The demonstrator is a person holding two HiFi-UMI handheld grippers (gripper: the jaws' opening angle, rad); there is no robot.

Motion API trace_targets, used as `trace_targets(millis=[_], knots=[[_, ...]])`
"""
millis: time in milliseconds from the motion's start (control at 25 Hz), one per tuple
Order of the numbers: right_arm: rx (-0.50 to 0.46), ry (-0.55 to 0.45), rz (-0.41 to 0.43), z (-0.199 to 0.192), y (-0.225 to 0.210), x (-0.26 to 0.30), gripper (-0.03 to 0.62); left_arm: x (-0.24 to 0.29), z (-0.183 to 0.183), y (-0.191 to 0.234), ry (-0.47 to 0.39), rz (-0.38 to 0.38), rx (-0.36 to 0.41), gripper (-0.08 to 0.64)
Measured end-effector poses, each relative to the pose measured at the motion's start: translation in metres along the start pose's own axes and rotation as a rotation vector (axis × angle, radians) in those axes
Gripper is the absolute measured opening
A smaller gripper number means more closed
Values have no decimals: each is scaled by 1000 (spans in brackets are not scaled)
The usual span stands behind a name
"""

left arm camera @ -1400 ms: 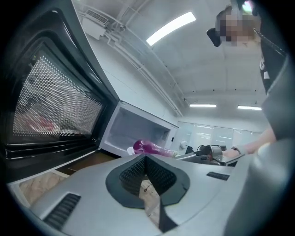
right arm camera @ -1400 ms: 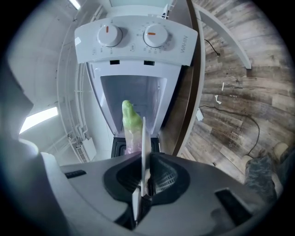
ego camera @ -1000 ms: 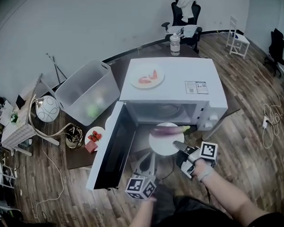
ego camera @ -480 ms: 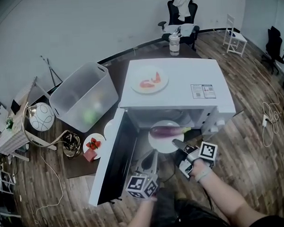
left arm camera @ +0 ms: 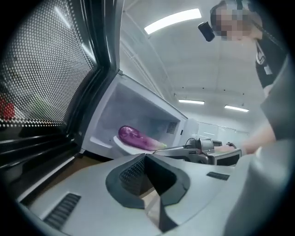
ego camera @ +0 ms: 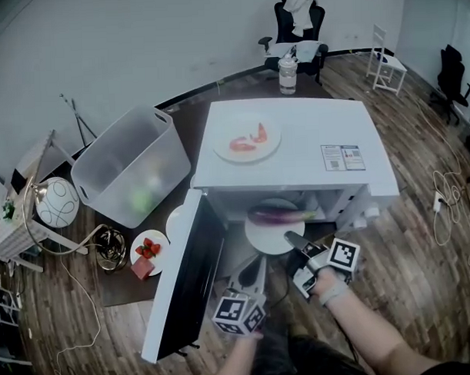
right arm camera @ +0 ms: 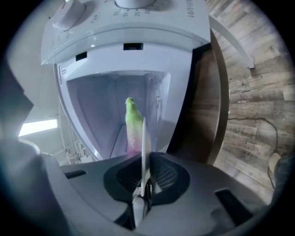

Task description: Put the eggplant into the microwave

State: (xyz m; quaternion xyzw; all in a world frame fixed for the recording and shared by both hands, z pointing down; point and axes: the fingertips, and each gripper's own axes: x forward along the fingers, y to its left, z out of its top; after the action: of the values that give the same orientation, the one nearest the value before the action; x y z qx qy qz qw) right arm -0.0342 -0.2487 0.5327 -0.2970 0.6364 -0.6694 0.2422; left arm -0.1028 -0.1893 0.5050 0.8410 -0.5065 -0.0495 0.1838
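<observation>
Right gripper view | right gripper (right arm camera: 144,175) clamped on plate (right arm camera: 143,136) rim | eggplant (right arm camera: 132,120) seemingly inside microwave (right arm camera: 138,27) | left gripper (left arm camera: 146,168) fingers together

Lighting: bright, even indoor; ceiling light strips (left arm camera: 173,20) glare at upper centre, left gripper view. Washed-pale microwave (right arm camera: 115,97) interior. Distortion: heavy fisheye, black vignetted corners. Foreground soft; head view mildly hazy.
</observation>
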Motion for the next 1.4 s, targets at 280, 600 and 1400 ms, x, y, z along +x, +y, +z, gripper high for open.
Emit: trace_targets(millis=[280,600,1400], knots=[[14,-41,-6,10,-4,7,23,17,2,-2,-15,-25,-7,-3],[23,-79,-17,16,-9,11,23,27,0,2,-6,-25,-15,-3],[-229,62,8,7,10,17,137,47,5,16,-41,9,-107,-3]])
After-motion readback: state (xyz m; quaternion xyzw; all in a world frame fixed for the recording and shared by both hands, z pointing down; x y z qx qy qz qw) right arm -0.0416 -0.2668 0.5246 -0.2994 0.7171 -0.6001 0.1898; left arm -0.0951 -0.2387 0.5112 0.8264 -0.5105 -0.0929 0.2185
